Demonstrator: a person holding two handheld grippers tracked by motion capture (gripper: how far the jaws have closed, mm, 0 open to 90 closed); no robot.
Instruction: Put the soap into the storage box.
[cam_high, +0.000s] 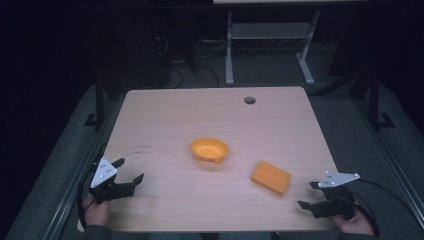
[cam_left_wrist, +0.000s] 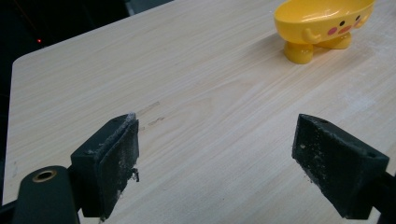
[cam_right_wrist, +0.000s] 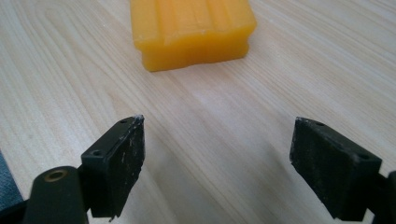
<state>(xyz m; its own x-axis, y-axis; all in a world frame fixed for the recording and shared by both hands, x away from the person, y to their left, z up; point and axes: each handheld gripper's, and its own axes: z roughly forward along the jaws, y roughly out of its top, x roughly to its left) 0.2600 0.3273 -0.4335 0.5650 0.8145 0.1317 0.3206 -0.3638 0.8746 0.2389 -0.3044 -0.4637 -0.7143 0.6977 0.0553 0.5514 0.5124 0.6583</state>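
A small yellow dish (cam_high: 209, 150) with a cartoon face and stubby feet stands near the middle of the light wooden table (cam_high: 165, 115); the left gripper view shows the dish (cam_left_wrist: 322, 21) at top right. An orange-yellow block (cam_high: 270, 177) lies flat to the dish's right, and the block (cam_right_wrist: 189, 30) sits just ahead of the right jaws. My left gripper (cam_high: 129, 170) rests at the table's front left, open and empty. Over at the front right corner, my right gripper (cam_high: 308, 195) is open too, with nothing between its fingers, and points toward the block.
A round cable hole (cam_high: 249, 100) sits near the table's far edge. Beyond the table stand white desk legs (cam_high: 229, 50) and cables on a dark floor. Metal frame rails (cam_high: 100, 100) run along both sides of the table.
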